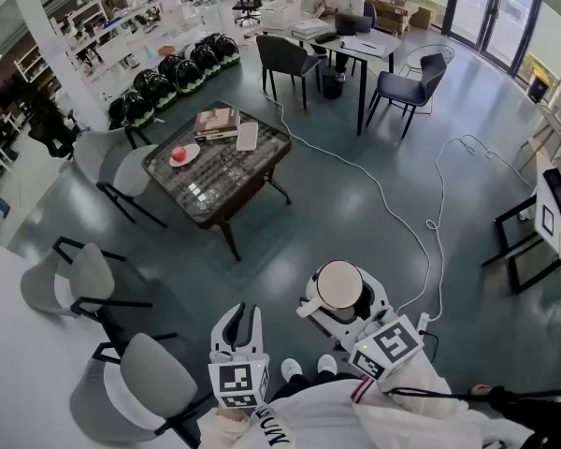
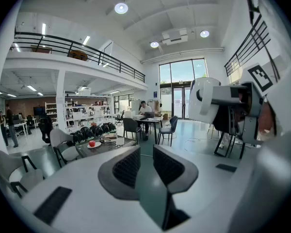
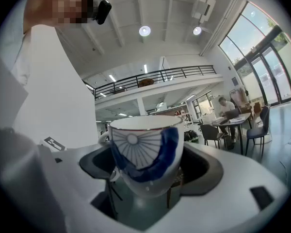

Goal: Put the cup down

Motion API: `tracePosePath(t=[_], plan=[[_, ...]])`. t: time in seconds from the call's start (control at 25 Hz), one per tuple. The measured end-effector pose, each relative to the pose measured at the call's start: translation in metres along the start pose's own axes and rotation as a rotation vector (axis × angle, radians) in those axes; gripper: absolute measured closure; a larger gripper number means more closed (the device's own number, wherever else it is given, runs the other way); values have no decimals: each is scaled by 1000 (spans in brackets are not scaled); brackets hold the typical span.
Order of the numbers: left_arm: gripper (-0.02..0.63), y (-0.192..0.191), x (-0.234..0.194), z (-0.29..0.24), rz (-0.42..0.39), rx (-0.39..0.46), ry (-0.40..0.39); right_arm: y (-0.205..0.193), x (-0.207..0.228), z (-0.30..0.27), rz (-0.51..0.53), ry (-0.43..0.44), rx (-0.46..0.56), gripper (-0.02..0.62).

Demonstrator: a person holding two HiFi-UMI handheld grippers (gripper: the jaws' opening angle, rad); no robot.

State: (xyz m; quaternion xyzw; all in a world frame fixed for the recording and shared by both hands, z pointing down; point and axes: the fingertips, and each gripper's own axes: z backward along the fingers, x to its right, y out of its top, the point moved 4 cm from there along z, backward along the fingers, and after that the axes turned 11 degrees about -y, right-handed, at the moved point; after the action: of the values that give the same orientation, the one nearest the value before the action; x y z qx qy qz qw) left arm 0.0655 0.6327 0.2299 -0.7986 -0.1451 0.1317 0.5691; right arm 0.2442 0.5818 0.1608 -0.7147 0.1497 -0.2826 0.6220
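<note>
The cup sits between right gripper jaws, right of the left gripper; table ahead.

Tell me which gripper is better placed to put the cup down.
Right. The right gripper grips the cup upright between its jaws, so it only needs to lower and release. The left gripper is open and holds nothing.

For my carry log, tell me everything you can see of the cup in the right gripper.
The cup is white and glossy, ceramic-looking, with thin blue lines fanning from a small circle and a broad dark-blue band beneath. A handle shows at its left. It stands upright, looks empty from above, and is clamped at its sides by the right gripper, in the air above the floor.
</note>
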Motion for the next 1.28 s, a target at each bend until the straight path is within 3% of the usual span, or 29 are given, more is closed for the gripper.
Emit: tracePosePath(t=[0.88, 1.28], plan=[[520, 11, 2, -3, -33, 23, -2, 3, 4, 4, -14, 1, 18, 201], [520, 26, 23, -26, -56, 32, 5, 13, 36, 12, -42, 1, 37, 201]])
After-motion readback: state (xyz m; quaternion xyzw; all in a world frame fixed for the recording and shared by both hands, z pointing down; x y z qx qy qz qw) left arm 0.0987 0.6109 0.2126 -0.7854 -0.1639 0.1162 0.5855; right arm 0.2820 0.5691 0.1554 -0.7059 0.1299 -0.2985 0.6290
